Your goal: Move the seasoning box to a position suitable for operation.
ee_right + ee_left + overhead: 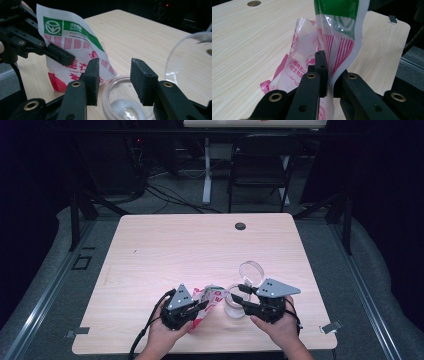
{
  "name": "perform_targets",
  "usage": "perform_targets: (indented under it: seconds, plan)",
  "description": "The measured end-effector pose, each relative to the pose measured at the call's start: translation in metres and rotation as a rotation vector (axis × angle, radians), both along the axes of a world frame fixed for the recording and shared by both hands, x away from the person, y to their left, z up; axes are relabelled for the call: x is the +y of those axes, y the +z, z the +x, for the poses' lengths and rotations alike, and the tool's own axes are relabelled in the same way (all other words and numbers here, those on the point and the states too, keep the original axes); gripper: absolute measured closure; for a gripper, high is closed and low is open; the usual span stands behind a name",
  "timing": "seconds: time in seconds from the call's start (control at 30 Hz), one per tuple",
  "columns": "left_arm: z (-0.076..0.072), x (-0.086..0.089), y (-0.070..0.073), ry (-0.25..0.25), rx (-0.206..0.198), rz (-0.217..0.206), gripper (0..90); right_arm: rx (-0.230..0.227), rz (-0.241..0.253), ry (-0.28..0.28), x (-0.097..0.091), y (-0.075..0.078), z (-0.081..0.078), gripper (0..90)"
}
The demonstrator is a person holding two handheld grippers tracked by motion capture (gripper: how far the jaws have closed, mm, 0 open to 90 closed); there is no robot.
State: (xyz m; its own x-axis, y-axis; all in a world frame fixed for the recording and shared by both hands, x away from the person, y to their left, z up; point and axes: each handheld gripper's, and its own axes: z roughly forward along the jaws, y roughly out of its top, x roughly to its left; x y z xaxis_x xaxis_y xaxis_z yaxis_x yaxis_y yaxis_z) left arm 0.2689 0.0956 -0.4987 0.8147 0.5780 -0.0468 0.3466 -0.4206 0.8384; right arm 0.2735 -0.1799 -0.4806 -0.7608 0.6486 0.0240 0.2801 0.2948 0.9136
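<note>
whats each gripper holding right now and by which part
The left gripper pinches the red, white and green plastic bag low on its printed side. The right gripper holds nothing, open above the clear jar.

Folding chair [260,162] behind table [165,245]; cables [170,197] on floor.

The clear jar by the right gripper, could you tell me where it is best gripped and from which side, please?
Probably the rim wall of the clear jar, from above. It stands upright and open on the table, its lid off behind it. The right gripper, open just over it, could straddle the wall, coming from the side away from the packet.
</note>
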Motion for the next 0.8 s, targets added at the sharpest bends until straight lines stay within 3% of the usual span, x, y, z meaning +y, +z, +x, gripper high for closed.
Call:
perform_targets:
  seconds: [0.33,0.8]
  plan:
    - [-0.002,0.001,-0.001,0.004,0.009,-0.018,88.1,0.047,-0.072,0.092,0.027,-0.004,0.018,63.4]
    - [-0.002,0.0,-0.003,0.004,0.005,-0.024,88.1,0.077,-0.117,0.147,0.043,-0.011,0.032,64.5]
